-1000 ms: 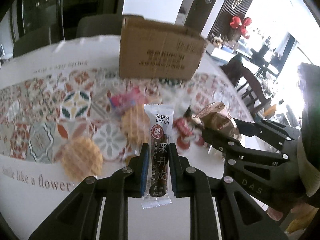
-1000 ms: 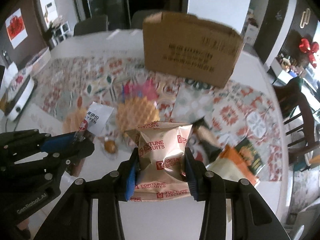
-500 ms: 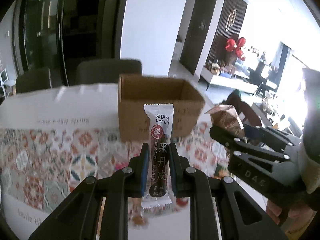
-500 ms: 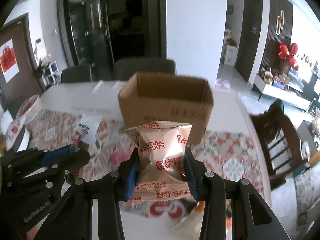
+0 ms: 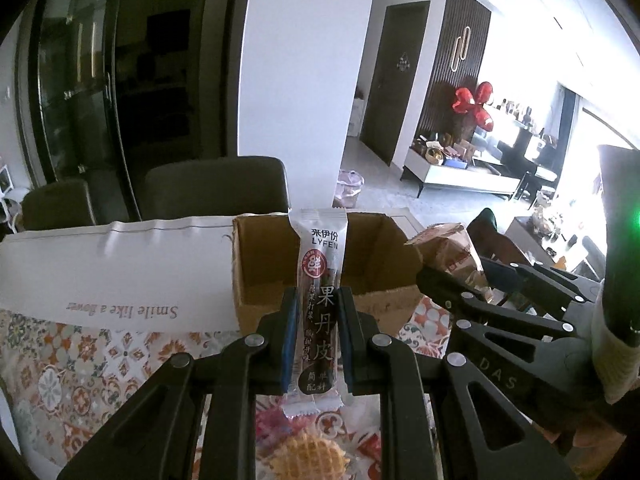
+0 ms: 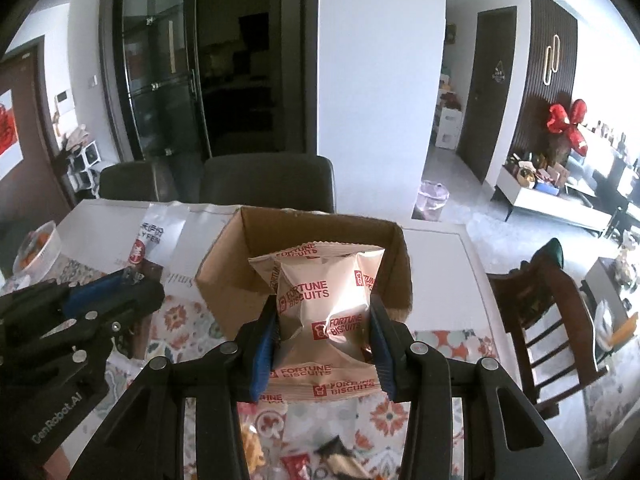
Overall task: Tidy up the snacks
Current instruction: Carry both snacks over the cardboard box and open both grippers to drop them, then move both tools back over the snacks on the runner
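My left gripper (image 5: 316, 312) is shut on a slim white and brown Lyfen fruit-leather stick (image 5: 320, 292), held upright in front of the open cardboard box (image 5: 264, 264). My right gripper (image 6: 322, 322) is shut on a beige Fortune Biscuits packet (image 6: 326, 304), also raised before the same cardboard box (image 6: 224, 272). In the left wrist view the right gripper (image 5: 448, 276) and its packet (image 5: 448, 244) hover at the box's right side. The left gripper (image 6: 136, 280) with its stick (image 6: 154, 236) shows at the left of the right wrist view. The box's floor is hidden.
The box stands on a table with a patterned floral cloth (image 5: 80, 360). A round waffle snack (image 5: 308, 458) and other loose wrappers (image 6: 336, 456) lie below the grippers. Grey chairs (image 6: 268, 180) stand behind the table, a wooden chair (image 6: 548, 312) at its right, a bowl (image 6: 38, 248) at far left.
Both grippers rose and moved toward the box with their snacks. The loose snacks on the cloth slid down out of view, and the box's open top came into sight.
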